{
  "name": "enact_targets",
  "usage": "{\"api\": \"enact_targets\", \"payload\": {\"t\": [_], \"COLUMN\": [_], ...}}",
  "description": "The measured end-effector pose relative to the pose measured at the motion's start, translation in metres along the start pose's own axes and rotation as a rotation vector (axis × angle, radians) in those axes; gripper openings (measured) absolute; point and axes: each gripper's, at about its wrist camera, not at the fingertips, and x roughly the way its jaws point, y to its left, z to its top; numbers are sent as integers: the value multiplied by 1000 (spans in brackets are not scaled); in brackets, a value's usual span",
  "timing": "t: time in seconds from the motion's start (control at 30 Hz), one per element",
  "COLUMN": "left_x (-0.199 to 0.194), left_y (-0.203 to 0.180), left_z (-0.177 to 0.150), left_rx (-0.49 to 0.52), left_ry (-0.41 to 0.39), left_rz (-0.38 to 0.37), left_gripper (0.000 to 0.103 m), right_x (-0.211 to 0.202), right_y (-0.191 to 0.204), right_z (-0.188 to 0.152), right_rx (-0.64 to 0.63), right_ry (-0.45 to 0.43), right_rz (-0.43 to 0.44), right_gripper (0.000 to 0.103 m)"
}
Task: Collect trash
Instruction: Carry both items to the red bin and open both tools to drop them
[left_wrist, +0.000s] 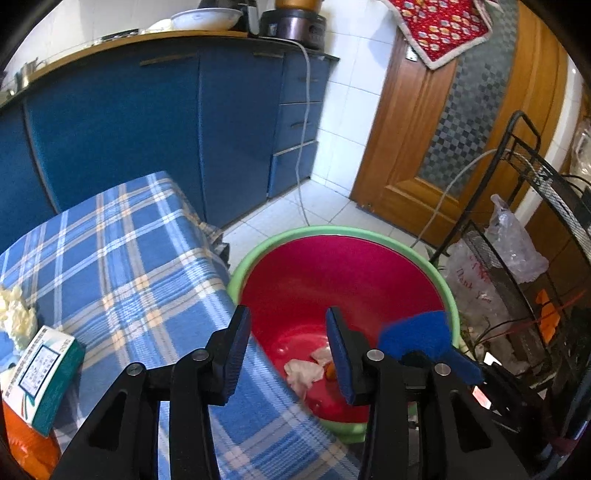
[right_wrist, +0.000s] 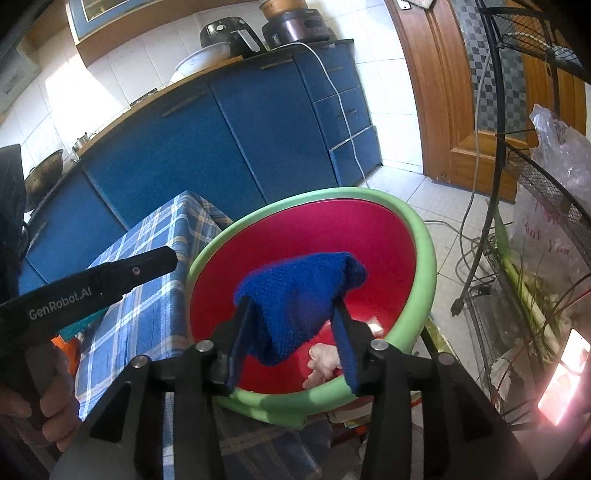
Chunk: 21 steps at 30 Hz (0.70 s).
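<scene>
Much of the basin's (right_wrist: 424, 251) red floor is hidden: in the right wrist view a blue knitted cloth (right_wrist: 299, 295) covers its middle, and only a pale crumpled scrap (right_wrist: 325, 363) peeks out below it. The front rim is cut off by the gripper bodies in both views. Whether the cloth is pinched or only draped over the right gripper (right_wrist: 295, 354) cannot be told with certainty; its jaws stand partly apart, and the cloth hangs over and between the two fingers, above the basin. The left gripper (left_wrist: 288, 354) is released, jaws apart with nothing between them, poised over the edge of the checked tablecloth (left_wrist: 129, 266) and the basin. Only the left wrist view shows the crumpled tissues (left_wrist: 303, 373) on the basin floor with a small orange bit beside them, too small to identify, and a green-and-white box (left_wrist: 44, 376) and a wad of pale paper (left_wrist: 14, 317) on the table. Only the right wrist view shows the hand (right_wrist: 44, 402) holding the left gripper's handle.
</scene>
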Motion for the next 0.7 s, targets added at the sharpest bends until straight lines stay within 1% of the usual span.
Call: {"api": "enact_targets", "payload": {"t": [0.07,0.13,0.33,0.43,0.5,0.7], "left_x": [-1,-3,-14,-22,-28,-53], "left_y": [4,8,15,16,18,20], "left_z": [0,0,-1,-2,-3,-10], "left_rx": [-15,-28,-63,-65,-69,-80], "left_ry": [2,3,3,-8,-14,-37], "left_rz": [12,19,38,42,43,29], "left_gripper": [49,50,52,53,53,55], "right_x": [-2,-5,-14,-21,-23,-38], "right_y": [2,5,7,10,13,20], "right_z": [0,1,3,3,2,-1], "right_rx": [-8,-16,-18,-34,-50,-66], "right_ry": [-7,-19,-41,-60,-62,-79], "right_rz": [-11,-16,6,19,7,13], "right_gripper": [55,60,65,72,72,72]}}
